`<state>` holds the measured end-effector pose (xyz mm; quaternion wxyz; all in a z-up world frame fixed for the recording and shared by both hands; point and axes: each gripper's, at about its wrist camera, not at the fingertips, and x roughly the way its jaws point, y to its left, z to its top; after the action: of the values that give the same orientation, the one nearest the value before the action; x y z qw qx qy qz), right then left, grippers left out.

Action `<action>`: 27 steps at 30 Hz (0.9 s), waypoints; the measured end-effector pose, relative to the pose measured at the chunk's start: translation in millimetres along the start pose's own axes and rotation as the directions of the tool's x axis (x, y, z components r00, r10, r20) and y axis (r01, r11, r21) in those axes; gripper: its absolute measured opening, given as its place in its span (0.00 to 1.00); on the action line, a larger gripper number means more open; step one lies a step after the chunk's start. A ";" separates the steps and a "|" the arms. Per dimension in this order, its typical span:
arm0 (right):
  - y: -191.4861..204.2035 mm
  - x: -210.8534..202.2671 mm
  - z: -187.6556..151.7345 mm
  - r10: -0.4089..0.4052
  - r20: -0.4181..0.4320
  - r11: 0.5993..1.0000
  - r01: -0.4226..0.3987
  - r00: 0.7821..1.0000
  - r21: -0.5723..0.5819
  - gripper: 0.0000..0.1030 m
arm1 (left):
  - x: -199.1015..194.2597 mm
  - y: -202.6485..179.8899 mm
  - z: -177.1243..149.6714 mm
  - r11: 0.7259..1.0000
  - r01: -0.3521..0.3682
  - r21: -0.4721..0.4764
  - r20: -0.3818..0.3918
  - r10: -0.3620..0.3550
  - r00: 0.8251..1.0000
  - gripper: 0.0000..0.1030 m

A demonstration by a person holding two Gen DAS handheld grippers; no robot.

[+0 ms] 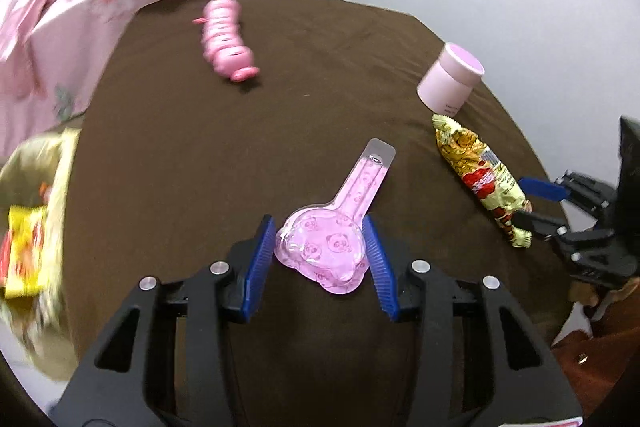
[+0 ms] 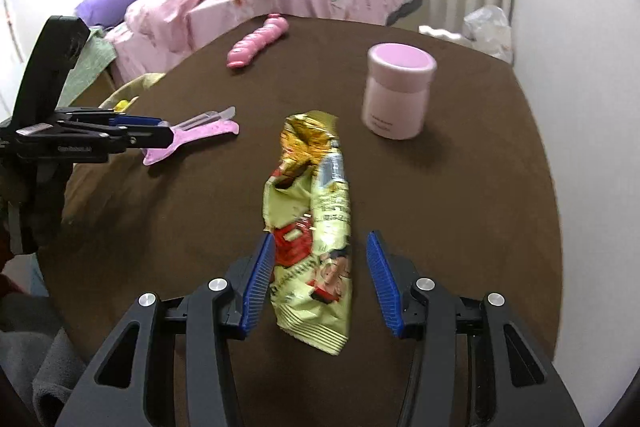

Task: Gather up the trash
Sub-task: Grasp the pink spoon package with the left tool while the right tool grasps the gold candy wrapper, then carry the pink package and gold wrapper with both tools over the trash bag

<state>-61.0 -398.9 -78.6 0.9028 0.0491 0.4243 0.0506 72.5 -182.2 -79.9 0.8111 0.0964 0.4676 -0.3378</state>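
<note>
Left gripper [image 1: 320, 259]: you are pinching the wide, rounded end of the pink blister pack [image 1: 332, 247] between both blue pads; the jaws are standing partly closed around it.
Pack's handle end: it is pointing straight ahead of your left fingers, out over the brown tablecloth [image 1: 200, 155].
Right gripper [image 2: 320, 283]: you are holding it open over the crumpled snack wrapper [image 2: 312, 227]; the left pad is sitting just beside the wrapper's edge, the right pad is standing clear of it, nothing gripped.
Wrapper: it is lying lengthwise between your right fingers and running forward past them.
Pink jar [image 2: 398, 91]: it is standing upright ahead and to the right of the wrapper.
Pink ribbed toy [image 2: 256, 41]: it is lying far ahead, near the table's back edge.
Left of your left gripper: a blurred open container [image 1: 36, 219] holding a yellow packet.
</note>
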 end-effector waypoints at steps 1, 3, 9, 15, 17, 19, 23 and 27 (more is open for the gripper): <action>0.3 1.6 1.1 0.020 0.003 1.000 -0.020 1.000 0.010 0.44 | -4.5 1.3 -2.8 1.000 -0.002 -0.012 0.006 0.002 1.000 0.42; -0.3 1.8 2.2 0.061 0.016 0.997 -0.062 0.998 0.037 0.44 | -15.3 5.6 -6.5 1.000 -0.014 -0.028 0.025 0.015 1.000 0.42; 12.3 10.0 -0.4 0.033 -0.008 0.998 -0.034 0.999 -0.048 0.44 | -40.6 11.4 -18.3 0.998 -0.047 -0.035 0.068 0.049 0.996 0.42; 22.3 17.2 1.3 -0.047 0.004 0.996 0.047 0.999 -0.080 0.35 | -42.6 20.1 -28.1 0.995 -0.060 -0.076 0.070 0.065 0.995 0.42; 21.1 13.5 5.6 -0.060 0.023 0.996 0.061 0.998 -0.065 0.29 | -44.9 22.5 -30.2 0.995 -0.058 -0.083 0.077 0.064 0.995 0.42; 20.4 7.8 11.1 -0.051 0.043 0.997 0.053 0.998 -0.051 0.25 | -50.2 26.0 -32.8 0.994 -0.058 -0.090 0.089 0.066 0.994 0.42; 25.4 -6.4 28.0 -0.004 0.083 0.999 0.007 0.997 -0.039 0.25 | -62.6 34.3 -34.5 0.991 -0.070 -0.110 0.124 0.083 0.989 0.42; 42.9 -18.5 50.6 0.068 0.116 0.996 -0.060 0.991 -0.070 0.25 | -87.7 45.3 -32.7 0.987 -0.107 -0.121 0.188 0.129 0.974 0.42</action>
<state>-35.8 -361.2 -26.8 0.9254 0.0353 0.3663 0.0906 49.3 -92.5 -32.7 0.8758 0.0455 0.3972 -0.2704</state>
